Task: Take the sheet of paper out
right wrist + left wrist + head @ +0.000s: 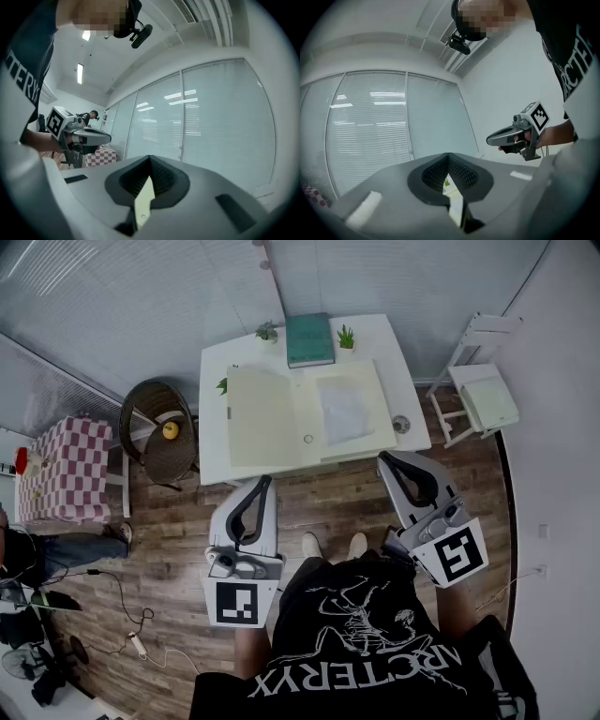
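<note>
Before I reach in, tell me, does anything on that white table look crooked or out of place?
Only the sheet of paper: it lies slightly crooked and looks rumpled on the right half of the open folder, not squared to its edges. The rest looks tidy.

Clearance at desk, head view.
Wood floor [319, 507] between left claw [265, 482], right claw [386, 457] and the near edge of the desk [217, 367] lies open. Open folder [262, 418] lies flat, with free room above it. Far edge crowded: teal book [309, 338] between left plant [267, 331] and right plant [346, 337]. Wicker chair [155, 427] shuts off the left side, white folding chair [483, 395] the right.
</note>
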### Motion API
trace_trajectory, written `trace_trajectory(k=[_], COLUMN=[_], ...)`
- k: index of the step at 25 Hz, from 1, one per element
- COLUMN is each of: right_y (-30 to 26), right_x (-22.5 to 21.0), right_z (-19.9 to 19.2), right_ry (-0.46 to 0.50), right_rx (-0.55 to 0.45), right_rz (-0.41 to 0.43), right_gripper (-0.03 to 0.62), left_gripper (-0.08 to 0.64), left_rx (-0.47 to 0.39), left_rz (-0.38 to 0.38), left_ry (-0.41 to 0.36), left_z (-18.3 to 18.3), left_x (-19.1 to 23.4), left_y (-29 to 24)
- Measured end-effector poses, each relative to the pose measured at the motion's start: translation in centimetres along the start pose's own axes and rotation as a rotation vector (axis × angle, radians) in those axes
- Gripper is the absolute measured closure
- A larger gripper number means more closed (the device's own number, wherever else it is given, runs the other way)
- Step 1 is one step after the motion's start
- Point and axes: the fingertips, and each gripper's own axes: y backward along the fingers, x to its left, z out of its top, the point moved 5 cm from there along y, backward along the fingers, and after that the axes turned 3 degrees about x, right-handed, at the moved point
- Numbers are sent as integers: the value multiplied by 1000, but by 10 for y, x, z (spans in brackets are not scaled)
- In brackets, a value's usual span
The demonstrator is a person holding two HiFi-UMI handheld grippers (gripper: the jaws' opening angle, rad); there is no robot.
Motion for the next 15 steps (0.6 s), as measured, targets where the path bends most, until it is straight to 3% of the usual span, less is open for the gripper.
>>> trace_trajectory(k=[15], right_y=[7], right_x=[-19], right_z=[-1], right_ry=[-21], right_rx=[-44], right_rz=[18], right_gripper=[580], left_gripper=[548], left_rx=[22], left_rz=[20], left_ry=[10], left_z=[-1], left_x=[-10], left_y=[-17])
